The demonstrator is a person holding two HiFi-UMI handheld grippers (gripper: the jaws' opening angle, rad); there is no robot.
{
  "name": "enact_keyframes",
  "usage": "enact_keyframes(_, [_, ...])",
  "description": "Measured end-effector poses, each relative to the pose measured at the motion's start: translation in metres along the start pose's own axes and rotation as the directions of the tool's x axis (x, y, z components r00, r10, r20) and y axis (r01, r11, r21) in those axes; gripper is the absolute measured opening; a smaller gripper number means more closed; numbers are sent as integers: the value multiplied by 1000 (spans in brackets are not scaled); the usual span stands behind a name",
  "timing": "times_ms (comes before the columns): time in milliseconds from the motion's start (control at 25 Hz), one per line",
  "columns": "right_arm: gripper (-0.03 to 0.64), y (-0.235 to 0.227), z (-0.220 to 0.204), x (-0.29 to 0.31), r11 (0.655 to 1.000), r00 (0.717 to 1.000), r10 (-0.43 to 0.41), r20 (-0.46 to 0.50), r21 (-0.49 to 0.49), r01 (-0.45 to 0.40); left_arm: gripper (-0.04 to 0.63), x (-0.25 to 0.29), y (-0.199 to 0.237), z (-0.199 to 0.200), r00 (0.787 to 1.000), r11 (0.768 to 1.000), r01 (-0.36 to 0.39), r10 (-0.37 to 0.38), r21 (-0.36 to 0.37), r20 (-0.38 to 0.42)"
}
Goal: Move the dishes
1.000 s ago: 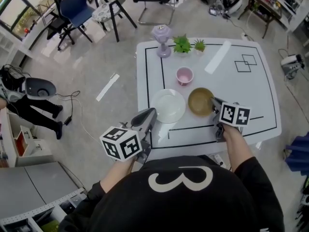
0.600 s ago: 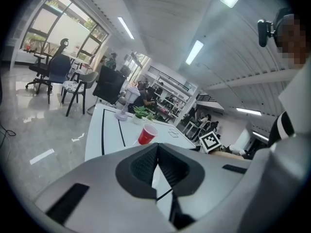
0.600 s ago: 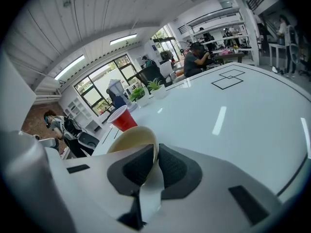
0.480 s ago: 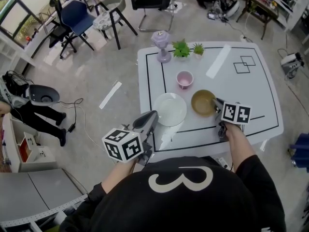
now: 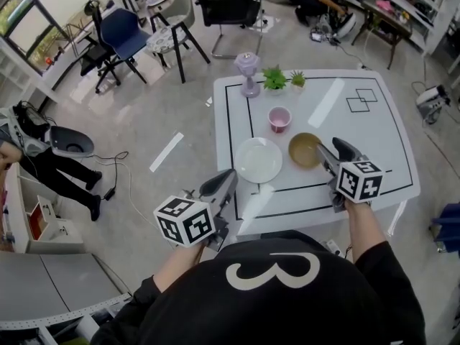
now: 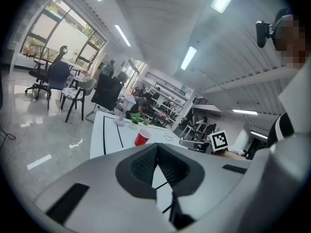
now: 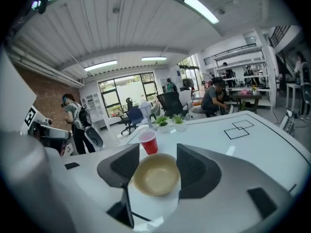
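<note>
On the white table [image 5: 359, 131], marked with black outlines, three dishes stood upright. A white plate [image 5: 259, 159] lay near the person's edge. A tan bowl [image 5: 303, 150] sat just beside it on the right, with a narrow gap between them. A red cup [image 5: 279, 118] stood beyond both, roughly between them, and apart from each. At the far edge stood a purple stemmed object [image 5: 248, 74] and two small potted plants [image 5: 274, 78].

Right gripper [image 5: 329, 154]: held above the table at the right rim of the bowl, angled down toward it. In the right gripper view the right gripper [image 7: 158, 164] had its fingers apart. They had just been opening. The bowl [image 7: 156, 174] showed in the gap between them, empty and resting on the table. Neither pad pressed on it. The cup [image 7: 148, 142] appeared just behind the bowl.

Left gripper [image 5: 228, 178]: held off the near left corner of the table, short of the plate and touching no dish. In the left gripper view the left gripper [image 6: 158, 147] had its fingers closed together, with nothing between them. The cup [image 6: 142, 137] and the table top showed beyond the tips.

Beyond the table, several chairs [image 5: 122, 31] stood on the grey floor.
</note>
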State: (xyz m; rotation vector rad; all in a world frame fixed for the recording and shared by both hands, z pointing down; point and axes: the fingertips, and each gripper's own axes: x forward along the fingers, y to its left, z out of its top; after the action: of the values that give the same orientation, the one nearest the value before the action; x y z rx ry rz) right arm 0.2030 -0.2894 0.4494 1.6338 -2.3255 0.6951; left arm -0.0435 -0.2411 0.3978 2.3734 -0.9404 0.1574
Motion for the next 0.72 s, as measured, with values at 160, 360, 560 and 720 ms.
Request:
enact_keyframes(160, [191, 48, 19, -36, 994, 991, 105, 78, -42, -102, 3, -18, -21, 4, 999, 999, 30, -31, 19, 30])
enact_keyframes(360, [147, 112, 37, -78, 965, 949, 260, 178, -86, -249, 3, -41, -52, 14, 994, 996, 75, -79, 54, 70])
enact_keyframes(560, [27, 149, 40, -117, 938, 899, 347, 267, -118, -327, 3, -62, -84, 19, 985, 987, 118, -130, 107, 115])
enact_keyframes(720, [8, 179, 32, -142, 912, 867, 409, 285, -168, -375, 3, -79, -102, 17, 980, 981, 133, -152, 141, 131])
